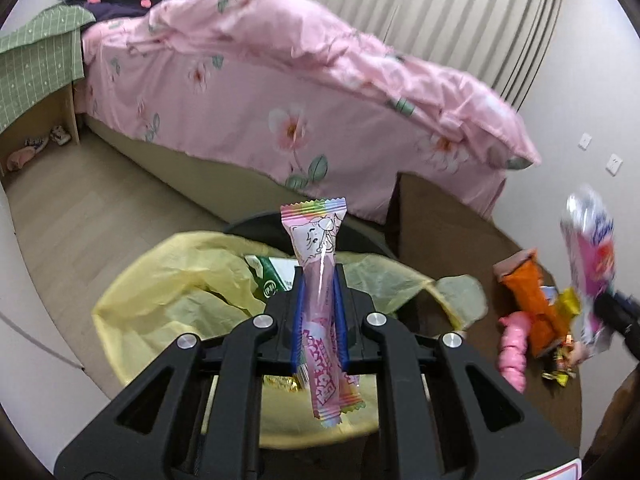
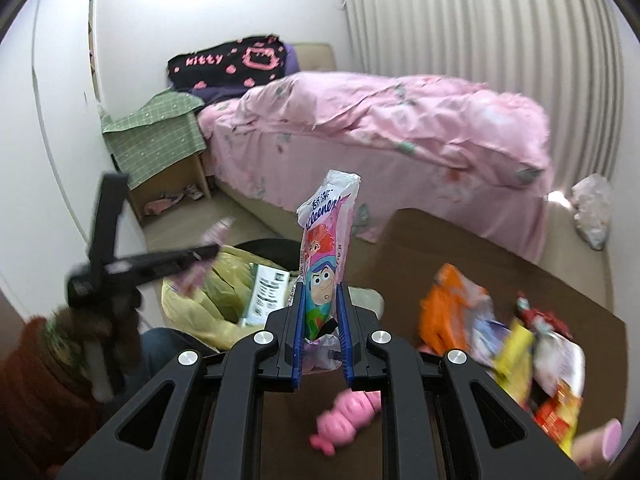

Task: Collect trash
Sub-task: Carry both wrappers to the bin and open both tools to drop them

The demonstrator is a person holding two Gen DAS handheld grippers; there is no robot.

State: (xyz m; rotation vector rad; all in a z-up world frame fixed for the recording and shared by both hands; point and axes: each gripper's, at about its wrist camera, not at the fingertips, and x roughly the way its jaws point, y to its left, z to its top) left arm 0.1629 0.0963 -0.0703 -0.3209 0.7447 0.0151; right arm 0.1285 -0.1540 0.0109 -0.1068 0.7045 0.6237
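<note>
Left tongs (image 1: 318, 300) and right tongs (image 2: 322, 312) both clamped, angled downward.

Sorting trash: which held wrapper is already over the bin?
The long pink candy wrapper in the left gripper; it hangs above the yellow-lined bin.

The wrapper pile (image 2: 532, 352) on the brown table (image 2: 440, 236) smears into blur — perhaps snack packets. The left gripper (image 2: 208, 254) is streaked too, and the bin (image 1: 256, 224) stays mostly hidden beneath its yellow liner (image 1: 168, 304).
</note>
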